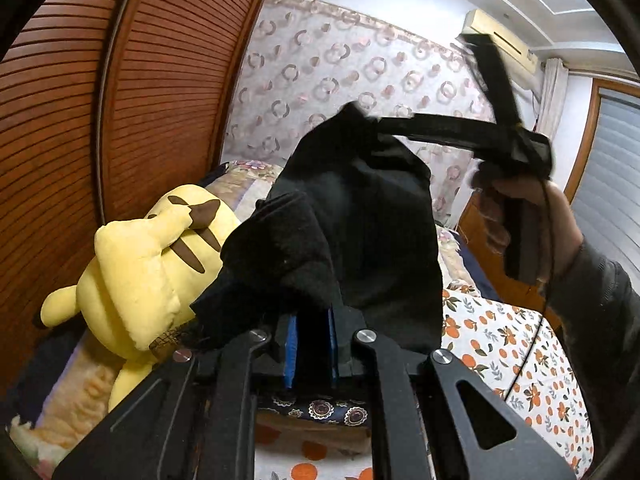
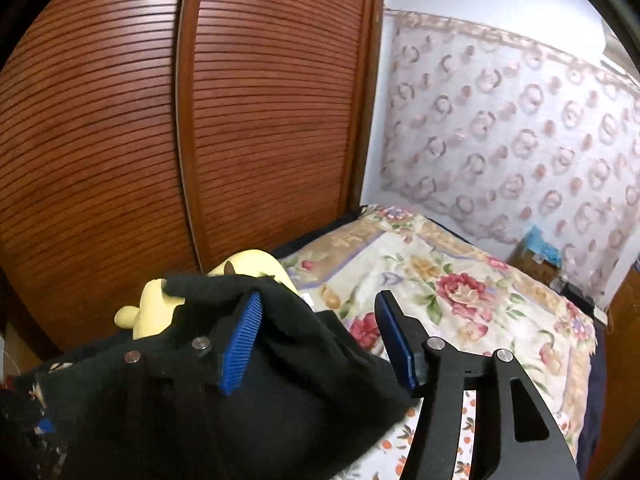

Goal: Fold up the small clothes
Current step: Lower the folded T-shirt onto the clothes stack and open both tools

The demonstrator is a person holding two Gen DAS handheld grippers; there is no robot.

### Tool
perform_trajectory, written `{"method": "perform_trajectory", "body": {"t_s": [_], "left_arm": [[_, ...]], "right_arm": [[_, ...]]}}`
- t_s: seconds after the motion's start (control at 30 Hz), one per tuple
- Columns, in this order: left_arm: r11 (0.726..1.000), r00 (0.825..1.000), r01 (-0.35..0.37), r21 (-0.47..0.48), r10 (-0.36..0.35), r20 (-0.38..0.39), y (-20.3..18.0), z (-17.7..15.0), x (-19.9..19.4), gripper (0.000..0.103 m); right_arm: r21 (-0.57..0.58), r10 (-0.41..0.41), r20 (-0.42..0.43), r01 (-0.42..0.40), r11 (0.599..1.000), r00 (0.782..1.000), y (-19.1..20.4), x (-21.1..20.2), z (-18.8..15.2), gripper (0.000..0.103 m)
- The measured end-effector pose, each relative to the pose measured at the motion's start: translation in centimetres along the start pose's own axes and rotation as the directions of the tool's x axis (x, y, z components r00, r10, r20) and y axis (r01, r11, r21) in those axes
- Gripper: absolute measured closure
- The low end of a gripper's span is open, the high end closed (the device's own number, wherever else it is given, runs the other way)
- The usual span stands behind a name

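Above the bed, the left gripper pinched its fingers on the black garment, soft and floppy, likely best taken at corners, while the right gripper gaped beside it, holding nothing.

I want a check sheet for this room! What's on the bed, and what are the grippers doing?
Surface: bed with a flowered quilt and an orange-print sheet.
Job's things: black garment held up off the bed.
Clutter: yellow plush toy lying by the wardrobe.
Grippers: left gripper shut on the black garment; right gripper open, the garment draped between its fingers.
Cables: a thin dark cable hangs below the right hand.
Surroundings: slatted wooden wardrobe doors, patterned curtain, air conditioner.
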State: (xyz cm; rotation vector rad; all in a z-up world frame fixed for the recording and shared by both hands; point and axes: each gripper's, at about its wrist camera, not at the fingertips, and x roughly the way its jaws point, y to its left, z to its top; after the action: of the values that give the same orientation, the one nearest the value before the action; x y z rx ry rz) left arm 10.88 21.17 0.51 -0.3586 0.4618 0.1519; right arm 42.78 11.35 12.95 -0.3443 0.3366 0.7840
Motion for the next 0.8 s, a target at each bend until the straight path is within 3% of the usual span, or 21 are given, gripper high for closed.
{"method": "perform_trajectory", "body": {"t_s": [0.17, 0.23, 0.37, 0.47, 0.57, 0.67, 0.73, 0.8], "left_arm": [[1.000, 1.000, -0.013, 0.001, 0.013, -0.018, 0.3, -0.2, 0.4, 0.091], [1.000, 1.000, -0.013, 0.001, 0.013, -0.021, 0.4, -0.2, 0.5, 0.091], [1.000, 0.999, -0.019, 0.021, 0.020, -0.031, 0.0, -0.1, 0.6, 0.091], [0.999, 0.999, -0.028, 0.028, 0.029, -0.035, -0.2, -0.1, 0.7, 0.091], [0.999, 0.999, -0.030, 0.024, 0.031, -0.037, -0.1, 0.0, 0.7, 0.091], [0.999, 0.999, -0.034, 0.028, 0.035, -0.038, -0.1, 0.0, 0.8, 0.091], [0.999, 0.998, -0.038, 0.037, 0.039, -0.039, -0.2, 0.0, 0.8, 0.090], [0.998, 0.998, -0.042, 0.046, 0.044, -0.044, -0.3, 0.0, 0.8, 0.086]], "right_arm": [[-0.009, 0.088, -0.029, -0.089, 0.996, 0.996, 0.3, -0.3, -3.0, 0.042], [-0.025, 0.075, -0.054, -0.077, 0.997, 0.996, 0.1, 0.9, -3.5, 0.042], [0.033, 0.034, -0.079, -0.031, 0.999, 0.996, -1.2, 3.4, -2.7, 0.042], [0.038, -0.053, -0.088, 0.057, 0.998, 0.995, -1.8, 5.7, -1.4, 0.042], [0.033, -0.069, -0.083, 0.072, 0.997, 0.994, -2.0, 6.7, 0.1, 0.042], [0.083, -0.200, -0.041, 0.203, 0.976, 0.979, -2.4, 5.6, 1.0, 0.042], [0.170, -0.197, -0.030, 0.199, 0.965, 0.980, -4.2, 5.6, 2.3, 0.042], [0.185, -0.188, -0.048, 0.194, 0.964, 0.981, -5.2, 5.3, 2.5, 0.042]]}}
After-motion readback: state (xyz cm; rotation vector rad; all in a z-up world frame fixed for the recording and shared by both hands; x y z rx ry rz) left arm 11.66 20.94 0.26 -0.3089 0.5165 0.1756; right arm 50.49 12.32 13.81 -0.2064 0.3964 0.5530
